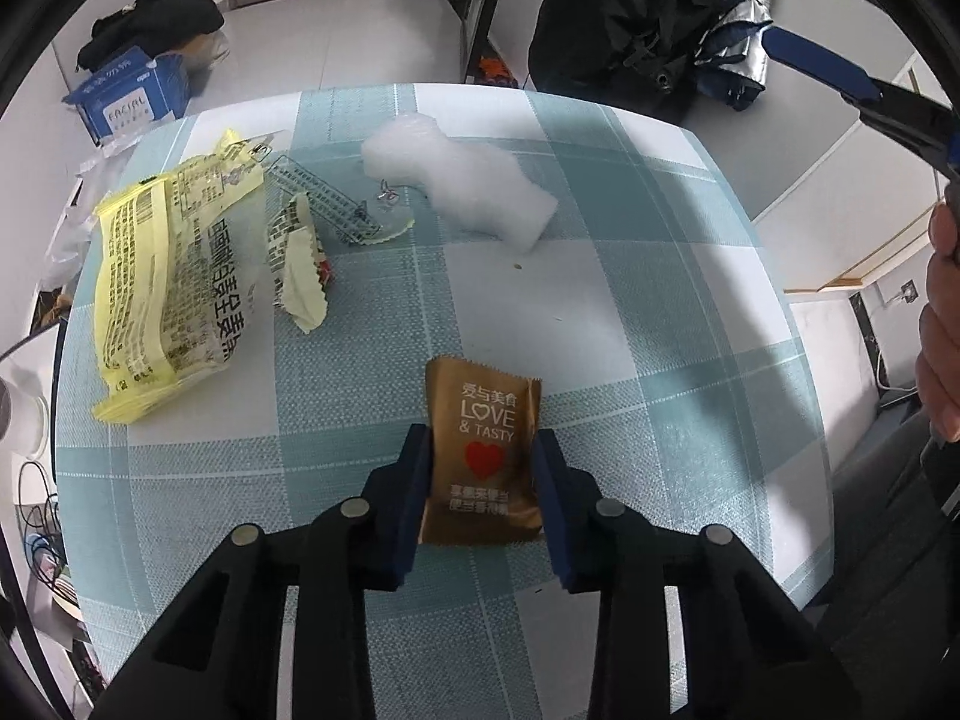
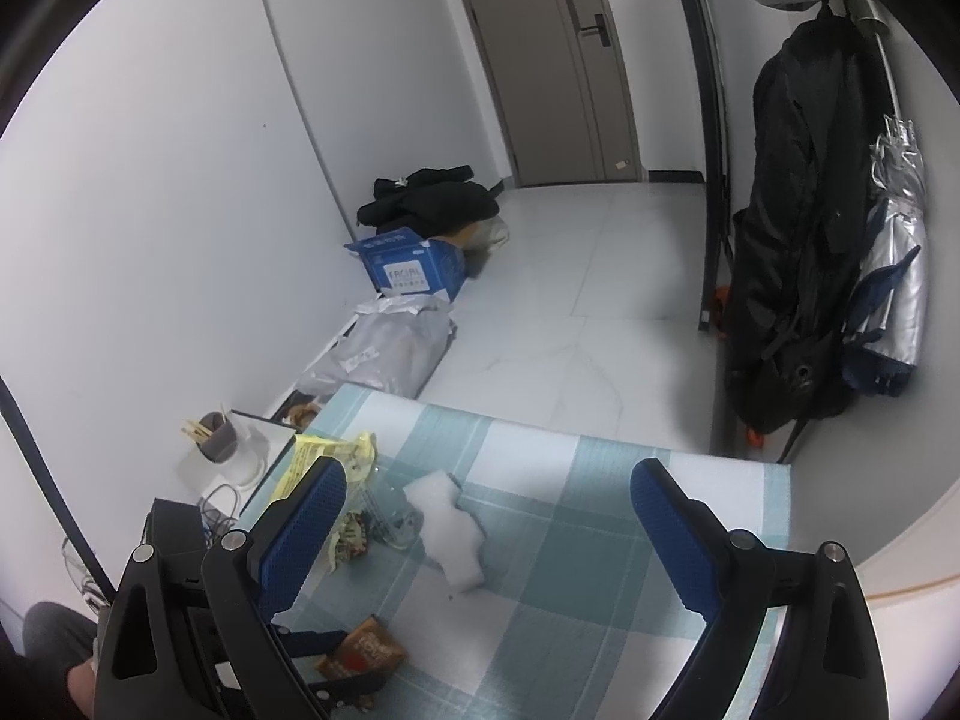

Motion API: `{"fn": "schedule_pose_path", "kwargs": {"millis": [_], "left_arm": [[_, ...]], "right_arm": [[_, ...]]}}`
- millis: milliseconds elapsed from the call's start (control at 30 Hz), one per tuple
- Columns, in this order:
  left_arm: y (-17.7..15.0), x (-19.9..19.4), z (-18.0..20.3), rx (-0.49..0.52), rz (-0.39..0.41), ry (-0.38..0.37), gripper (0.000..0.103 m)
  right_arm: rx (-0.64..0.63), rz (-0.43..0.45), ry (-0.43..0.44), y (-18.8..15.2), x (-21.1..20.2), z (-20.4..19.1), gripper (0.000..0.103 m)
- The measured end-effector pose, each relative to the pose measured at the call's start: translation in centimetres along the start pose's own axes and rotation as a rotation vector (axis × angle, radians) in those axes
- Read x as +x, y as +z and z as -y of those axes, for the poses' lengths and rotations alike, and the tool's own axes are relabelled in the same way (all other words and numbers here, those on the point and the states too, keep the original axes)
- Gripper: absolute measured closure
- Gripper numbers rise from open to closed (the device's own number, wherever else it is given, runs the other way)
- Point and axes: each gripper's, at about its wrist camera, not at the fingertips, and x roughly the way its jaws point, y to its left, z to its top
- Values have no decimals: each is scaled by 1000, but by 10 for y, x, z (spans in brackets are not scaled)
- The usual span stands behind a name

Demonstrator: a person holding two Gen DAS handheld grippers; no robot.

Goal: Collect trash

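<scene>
Near the white foam block (image 1: 462, 183), left hand-held gripper (image 1: 483, 450) pinches a brown foil snack wrapper (image 1: 480, 450); right hand-held gripper (image 2: 489, 495) hangs spread

My left tongs (image 1: 483, 450) cover both side edges of the brown packet (image 1: 480, 450). My right hand (image 1: 942, 330) is cut by the frame edge. Print on the yellow wrapper (image 1: 162, 276) too crumpled to read.

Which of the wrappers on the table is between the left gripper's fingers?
The brown wrapper with the red heart; the left gripper pinches it. The yellow wrappers lie apart, farther away.
</scene>
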Motion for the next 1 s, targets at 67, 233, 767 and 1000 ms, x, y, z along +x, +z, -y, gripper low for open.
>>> {"fn": "schedule_pose_path", "kwargs": {"millis": [67, 233, 767, 1000], "left_arm": [[0, 2, -6, -23, -21, -9, 103], [-2, -2, -10, -42, -20, -35, 103], [-11, 5, 83, 187, 23, -86, 35], [-11, 33, 113, 263, -12, 2, 26]], "right_arm": [[0, 0, 2, 0, 0, -1, 6], [-6, -4, 1, -1, 1, -3, 6], [99, 45, -23, -3, -35, 30, 6], [210, 28, -26, -23, -68, 64, 6]]}}
